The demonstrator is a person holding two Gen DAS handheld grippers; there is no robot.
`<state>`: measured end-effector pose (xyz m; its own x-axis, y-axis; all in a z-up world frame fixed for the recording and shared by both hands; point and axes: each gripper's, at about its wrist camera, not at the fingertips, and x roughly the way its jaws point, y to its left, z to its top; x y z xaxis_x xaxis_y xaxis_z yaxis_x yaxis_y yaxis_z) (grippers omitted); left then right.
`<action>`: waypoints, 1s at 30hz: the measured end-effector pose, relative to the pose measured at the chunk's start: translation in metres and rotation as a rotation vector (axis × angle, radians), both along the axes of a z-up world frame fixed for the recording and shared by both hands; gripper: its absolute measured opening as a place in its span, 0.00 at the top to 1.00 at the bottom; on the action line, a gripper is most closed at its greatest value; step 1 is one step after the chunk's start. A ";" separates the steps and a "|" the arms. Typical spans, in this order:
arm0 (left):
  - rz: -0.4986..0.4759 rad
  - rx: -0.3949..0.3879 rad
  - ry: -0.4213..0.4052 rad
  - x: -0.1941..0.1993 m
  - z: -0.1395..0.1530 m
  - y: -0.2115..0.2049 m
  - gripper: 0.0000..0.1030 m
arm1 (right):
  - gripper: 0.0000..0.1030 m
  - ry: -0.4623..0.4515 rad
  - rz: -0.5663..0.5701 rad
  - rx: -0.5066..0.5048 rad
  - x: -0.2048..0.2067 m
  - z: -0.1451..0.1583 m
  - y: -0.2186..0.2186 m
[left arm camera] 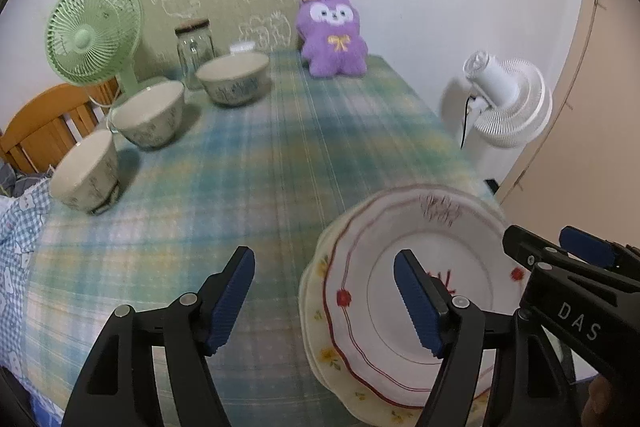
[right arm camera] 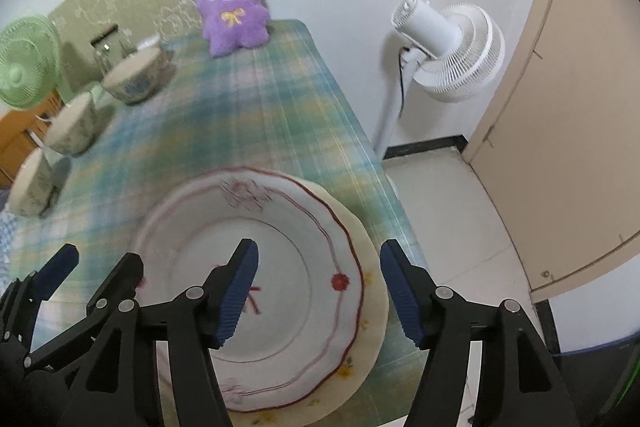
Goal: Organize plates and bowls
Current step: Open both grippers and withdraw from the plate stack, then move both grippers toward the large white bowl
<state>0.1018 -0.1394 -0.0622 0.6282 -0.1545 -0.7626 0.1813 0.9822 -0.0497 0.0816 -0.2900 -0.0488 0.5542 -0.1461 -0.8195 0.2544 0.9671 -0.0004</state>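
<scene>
Plates [right arm camera: 280, 267] stacked at the near right corner of the bench [left arm camera: 260, 167], red-trimmed one sitting on a yellow-flowered one [left arm camera: 320, 355]. Left gripper [left arm camera: 324, 301] spread wide and holding nothing, one finger over the cloth and the other over the plate; right gripper [right arm camera: 318, 293] likewise wide and empty, straddling the stack's right edge without touching. Three bowls [left arm camera: 150, 115] lined up along the far left, beside a green fan [left arm camera: 94, 31], glass jar [left arm camera: 195, 45] and purple plush [left arm camera: 334, 35].
</scene>
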 end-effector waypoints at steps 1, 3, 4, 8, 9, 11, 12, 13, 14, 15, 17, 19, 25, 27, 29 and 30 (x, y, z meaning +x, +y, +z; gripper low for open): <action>-0.005 -0.012 0.002 0.000 0.007 0.002 0.28 | 0.35 -0.008 0.004 -0.004 0.000 0.008 0.002; 0.006 -0.030 -0.022 -0.002 0.023 0.009 0.25 | 0.35 -0.017 0.033 0.011 0.002 0.021 0.005; 0.022 -0.026 -0.039 -0.003 0.031 0.012 0.23 | 0.35 -0.024 0.046 0.015 0.002 0.026 0.006; 0.069 0.000 -0.073 -0.005 0.055 0.022 0.14 | 0.34 -0.064 0.091 0.020 0.003 0.049 0.013; 0.078 0.006 -0.080 -0.006 0.059 0.025 0.14 | 0.34 -0.069 0.105 0.019 0.003 0.053 0.016; 0.099 0.029 -0.101 -0.009 0.068 0.029 0.13 | 0.34 -0.077 0.129 0.007 0.003 0.060 0.022; 0.115 0.044 -0.110 -0.010 0.072 0.032 0.12 | 0.34 -0.079 0.146 0.001 0.002 0.063 0.027; 0.131 0.050 -0.118 -0.011 0.075 0.035 0.12 | 0.34 -0.083 0.158 0.000 0.002 0.065 0.030; 0.143 0.051 -0.120 -0.012 0.077 0.038 0.11 | 0.34 -0.088 0.175 0.001 0.003 0.067 0.033; 0.160 0.043 -0.115 -0.012 0.078 0.044 0.11 | 0.34 -0.086 0.197 0.009 0.004 0.068 0.037; 0.187 0.023 -0.102 -0.011 0.079 0.053 0.11 | 0.34 -0.088 0.219 0.022 0.006 0.072 0.042; 0.205 0.019 -0.096 -0.010 0.080 0.062 0.11 | 0.34 -0.079 0.246 0.011 0.010 0.075 0.052; 0.218 0.023 -0.105 -0.004 0.081 0.093 0.12 | 0.34 -0.045 0.260 0.044 0.024 0.073 0.082; 0.222 0.023 -0.104 0.002 0.080 0.109 0.11 | 0.34 -0.066 0.265 0.042 0.026 0.074 0.097; 0.214 0.028 -0.098 0.006 0.079 0.122 0.12 | 0.34 -0.075 0.264 0.027 0.029 0.075 0.112; 0.209 0.036 -0.093 0.010 0.078 0.131 0.12 | 0.34 -0.078 0.261 0.017 0.030 0.075 0.123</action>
